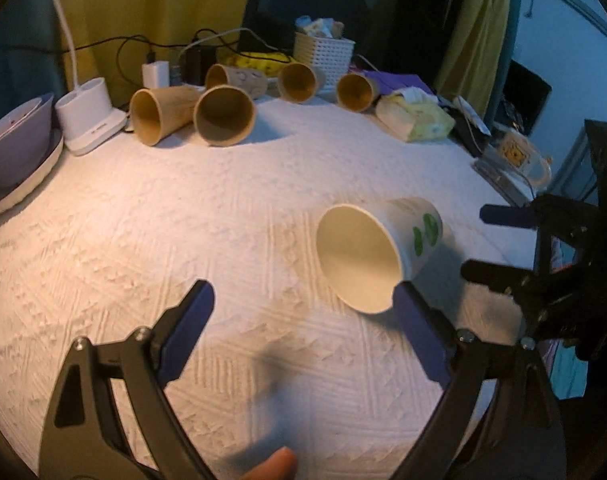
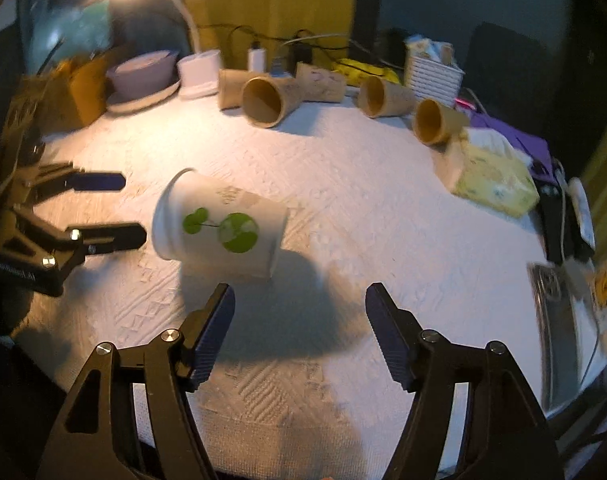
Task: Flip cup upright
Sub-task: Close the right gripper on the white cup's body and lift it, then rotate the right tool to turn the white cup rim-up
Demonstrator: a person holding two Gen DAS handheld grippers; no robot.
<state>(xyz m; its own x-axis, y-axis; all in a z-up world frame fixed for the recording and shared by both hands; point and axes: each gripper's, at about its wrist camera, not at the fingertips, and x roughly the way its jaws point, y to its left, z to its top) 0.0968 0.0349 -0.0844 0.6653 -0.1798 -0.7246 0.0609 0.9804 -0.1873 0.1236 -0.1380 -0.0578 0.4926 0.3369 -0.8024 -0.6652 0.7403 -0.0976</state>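
Lying on its side on the white textured tablecloth [image 1: 183,208], the white paper cup [image 1: 377,254] with the green leaf print is what we see between our two grippers, its open mouth facing our left gripper [image 1: 305,300] and its base turned toward the right gripper [image 2: 299,308]. We hold the left gripper with its jaws spread wide and empty, one blue pad just at the cup's rim, though we cannot tell if it touches. Our right gripper also stands open and holds nothing, its fingertips just short of the cup's shadowed side. Along the far edge of the table we see a row of brown paper cups [image 1: 223,116], all tipped on their sides, with a white basket [image 1: 323,54] behind them, a tissue pack [image 1: 417,118] to one side and a grey bowl [image 1: 17,136] on a plate at the other
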